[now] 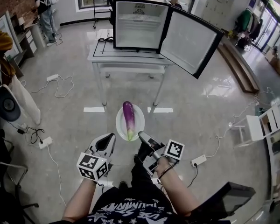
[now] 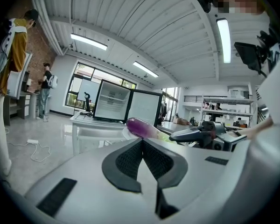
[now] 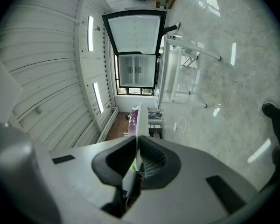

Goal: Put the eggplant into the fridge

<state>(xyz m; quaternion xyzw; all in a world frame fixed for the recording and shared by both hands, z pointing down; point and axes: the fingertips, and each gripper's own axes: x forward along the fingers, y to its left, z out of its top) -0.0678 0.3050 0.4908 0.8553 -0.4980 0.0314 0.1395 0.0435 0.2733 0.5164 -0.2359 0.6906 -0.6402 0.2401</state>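
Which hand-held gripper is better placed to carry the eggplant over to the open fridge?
Right. The right hand-held gripper is clamped on the rim of the round white plate carrying the long purple eggplant; the left hand-held gripper is shut on nothing beside it. The black fridge stands open ahead.

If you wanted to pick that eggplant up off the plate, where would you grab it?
Probably its purple middle, from above, jaws across the narrow width. The eggplant lies flat and lengthwise on the plate, both long sides exposed. The left gripper, shut and empty, is free for it; the right gripper is clamped on the plate's rim.
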